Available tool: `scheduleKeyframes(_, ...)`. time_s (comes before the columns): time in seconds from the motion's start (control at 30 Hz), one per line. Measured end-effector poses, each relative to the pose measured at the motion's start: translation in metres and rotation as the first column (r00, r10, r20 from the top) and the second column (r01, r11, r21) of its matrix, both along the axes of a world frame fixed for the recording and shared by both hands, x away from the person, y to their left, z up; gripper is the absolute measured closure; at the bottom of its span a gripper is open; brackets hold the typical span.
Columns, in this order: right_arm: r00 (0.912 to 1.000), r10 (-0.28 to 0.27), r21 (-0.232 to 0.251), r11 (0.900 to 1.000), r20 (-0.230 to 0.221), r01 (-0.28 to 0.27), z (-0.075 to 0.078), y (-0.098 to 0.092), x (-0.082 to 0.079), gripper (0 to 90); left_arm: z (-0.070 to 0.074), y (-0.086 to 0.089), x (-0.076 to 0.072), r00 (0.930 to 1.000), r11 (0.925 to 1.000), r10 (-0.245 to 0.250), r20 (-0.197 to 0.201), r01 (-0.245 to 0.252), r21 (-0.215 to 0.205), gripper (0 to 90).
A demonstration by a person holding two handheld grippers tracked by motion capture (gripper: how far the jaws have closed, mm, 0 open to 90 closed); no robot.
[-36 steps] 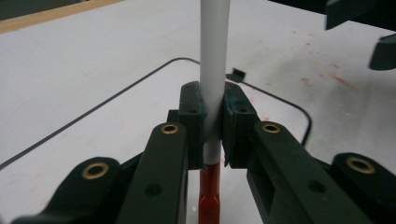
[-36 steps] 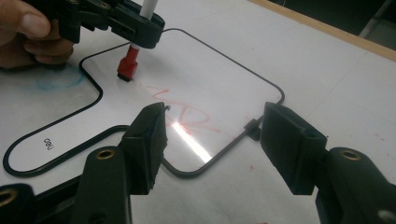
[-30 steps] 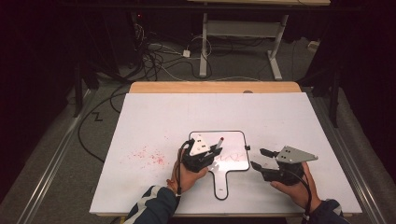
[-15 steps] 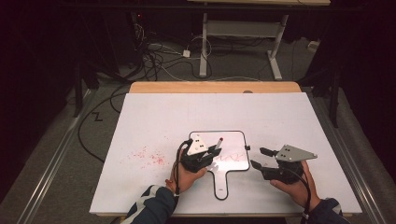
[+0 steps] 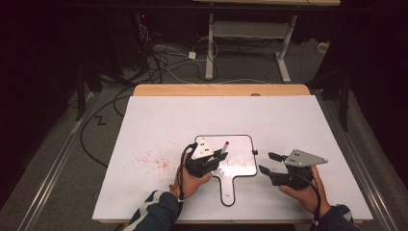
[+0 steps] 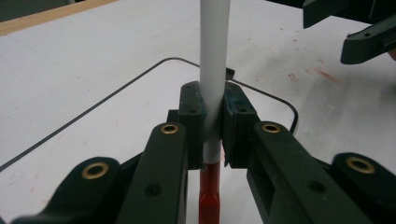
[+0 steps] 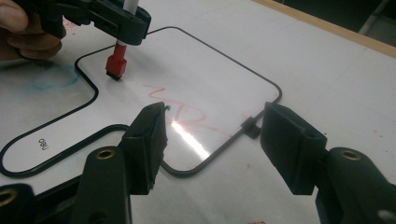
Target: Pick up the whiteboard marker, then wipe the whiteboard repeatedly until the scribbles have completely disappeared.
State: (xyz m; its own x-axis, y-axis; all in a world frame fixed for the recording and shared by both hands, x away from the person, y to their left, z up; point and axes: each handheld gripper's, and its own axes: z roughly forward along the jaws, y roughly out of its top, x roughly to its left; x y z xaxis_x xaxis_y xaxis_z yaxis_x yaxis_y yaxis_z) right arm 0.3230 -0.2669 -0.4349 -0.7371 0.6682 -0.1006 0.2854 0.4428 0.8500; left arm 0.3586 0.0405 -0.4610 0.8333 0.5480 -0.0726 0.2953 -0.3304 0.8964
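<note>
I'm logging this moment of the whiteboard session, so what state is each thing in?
marker: clamped upright in the left gripper, red end down over the board
left gripper: shut on the marker
right gripper: open, holding nothing, jaws at the board's corner
small whiteboard: flat on the table, red zigzag scribbled on it
table: red smudges left of the board

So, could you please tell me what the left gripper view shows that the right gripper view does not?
Left gripper view: the left gripper up close, its pads shut on the white marker barrel, and the right gripper's jaw tips at top right.

Right gripper view: the right gripper with open jaws, nothing between them, the red scribble on the board, the board's handle and the person's fingers.

Both: the marker's red end pointing down over the whiteboard and its black edge.
</note>
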Motion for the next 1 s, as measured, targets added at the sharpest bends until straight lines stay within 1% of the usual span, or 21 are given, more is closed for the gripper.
scheduleKeyframes(0.03, 1.0, 0.007, -0.001, 1.0, 0.001, -0.007, 0.0, 0.0, 0.0, 42.1, 0.001, -0.001, -0.001, 1.0, 1.0, -0.009, 0.002, 0.009, 0.003, 78.8)
scheduleKeyframes(0.1, 0.9996, 0.027, 0.015, 1.0, -0.005, -0.027, 0.001, 0.002, -0.001, 42.7, 0.002, -0.005, -0.003, 0.9996, 0.9996, -0.028, 0.01, 0.028, 0.0, 78.8)
scheduleKeyframes(0.2, 0.9981, 0.061, 0.038, 0.997, -0.012, -0.06, 0.003, 0.006, -0.001, 40.3, 0.004, -0.011, -0.007, 0.9983, 0.9985, -0.055, 0.02, 0.055, 0.0, 78.7)
scheduleKeyframes(0.27, 0.997, 0.076, 0.07, 0.995, -0.016, -0.075, 0.005, 0.009, 0.0, 39.5, 0.005, -0.014, -0.01, 0.9976, 0.9978, -0.066, 0.023, 0.066, -0.009, 78.7)
scheduleKeyframes(0.33, 0.9942, 0.101, 0.125, 0.988, -0.04, -0.095, 0.01, 0.016, 0.004, 38.9, 0.006, -0.017, -0.013, 0.9964, 0.9969, -0.079, 0.033, 0.079, -0.005, 78.7)
scheduleKeyframes(0.37, 0.9942, 0.101, 0.125, 0.988, -0.04, -0.095, 0.01, 0.016, 0.004, 38.9, 0.007, -0.018, -0.014, 0.9959, 0.9965, -0.083, 0.034, 0.084, -0.009, 78.7)
scheduleKeyframes(0.43, 0.9915, 0.123, 0.142, 0.983, -0.042, -0.116, 0.015, 0.022, 0.007, 39.0, 0.007, -0.02, -0.014, 0.9944, 0.995, -0.098, 0.038, 0.099, -0.012, 78.7)
scheduleKeyframes(0.47, 0.988, 0.148, 0.156, 0.978, -0.045, -0.139, 0.018, 0.029, 0.01, 40.4, 0.007, -0.022, -0.014, 0.9941, 0.9949, -0.1, 0.04, 0.101, -0.007, 78.6)
scheduleKeyframes(0.5, 0.9855, 0.163, 0.165, 0.974, -0.048, -0.153, 0.019, 0.032, 0.011, 40.8, 0.008, -0.023, -0.014, 0.9936, 0.9945, -0.104, 0.044, 0.104, -0.005, 78.7)
scheduleKeyframes(0.6, 0.9858, 0.161, 0.171, 0.974, -0.047, -0.151, 0.02, 0.037, 0.014, 41.2, 0.008, -0.025, -0.013, 0.9922, 0.9933, -0.114, 0.05, 0.115, -0.01, 78.6)
scheduleKeyframes(0.63, 0.983, 0.175, 0.183, 0.97, -0.056, -0.162, 0.021, 0.039, 0.015, 41.4, 0.008, -0.024, -0.013, 0.9919, 0.9929, -0.117, 0.05, 0.118, -0.016, 78.6)
scheduleKeyframes(0.67, 0.9824, 0.177, 0.19, 0.968, -0.058, -0.164, 0.021, 0.04, 0.017, 41.4, 0.008, -0.025, -0.013, 0.992, 0.9929, -0.117, 0.047, 0.118, -0.014, 78.7)
scheduleKeyframes(0.7, 0.9821, 0.176, 0.211, 0.965, -0.068, -0.158, 0.021, 0.042, 0.02, 43.1, 0.008, -0.025, -0.014, 0.9919, 0.9929, -0.118, 0.047, 0.118, -0.008, 78.6)
scheduleKeyframes(0.73, 0.979, 0.188, 0.231, 0.959, -0.079, -0.166, 0.022, 0.043, 0.022, 44.0, 0.008, -0.026, -0.015, 0.9915, 0.9926, -0.12, 0.049, 0.121, -0.013, 78.6)
scheduleKeyframes(0.77, 0.979, 0.188, 0.231, 0.959, -0.079, -0.166, 0.022, 0.043, 0.022, 44.0, 0.009, -0.026, -0.015, 0.9907, 0.9918, -0.125, 0.053, 0.126, -0.016, 78.6)
scheduleKeyframes(0.8, 0.9804, 0.18, 0.235, 0.959, -0.08, -0.157, 0.022, 0.045, 0.023, 44.2, 0.009, -0.027, -0.016, 0.9901, 0.9917, -0.128, 0.059, 0.128, -0.01, 78.6)
scheduleKeyframes(0.83, 0.9819, 0.172, 0.231, 0.961, -0.078, -0.15, 0.022, 0.047, 0.024, 45.6, 0.01, -0.027, -0.017, 0.9898, 0.9916, -0.128, 0.063, 0.129, -0.011, 78.6)
scheduleKeyframes(0.9, 0.9792, 0.187, 0.239, 0.957, -0.078, -0.164, 0.022, 0.051, 0.026, 48.6, 0.011, -0.028, -0.018, 0.9893, 0.991, -0.131, 0.063, 0.133, -0.018, 78.6)
scheduleKeyframes(0.93, 0.9808, 0.179, 0.231, 0.96, -0.076, -0.158, 0.021, 0.056, 0.026, 57.2, 0.011, -0.028, -0.019, 0.9894, 0.9913, -0.129, 0.067, 0.13, -0.017, 78.6)
scheduleKeyframes(0.97, 0.9808, 0.179, 0.231, 0.96, -0.076, -0.158, 0.021, 0.056, 0.026, 57.2, 0.011, -0.028, -0.019, 0.9899, 0.9915, -0.126, 0.065, 0.128, -0.023, 78.6)
scheduleKeyframes(1.0, 0.9803, 0.183, 0.231, 0.959, -0.075, -0.161, 0.021, 0.057, 0.025, 59.6, 0.011, -0.028, -0.019, 0.9896, 0.991, -0.129, 0.063, 0.131, -0.028, 78.6)
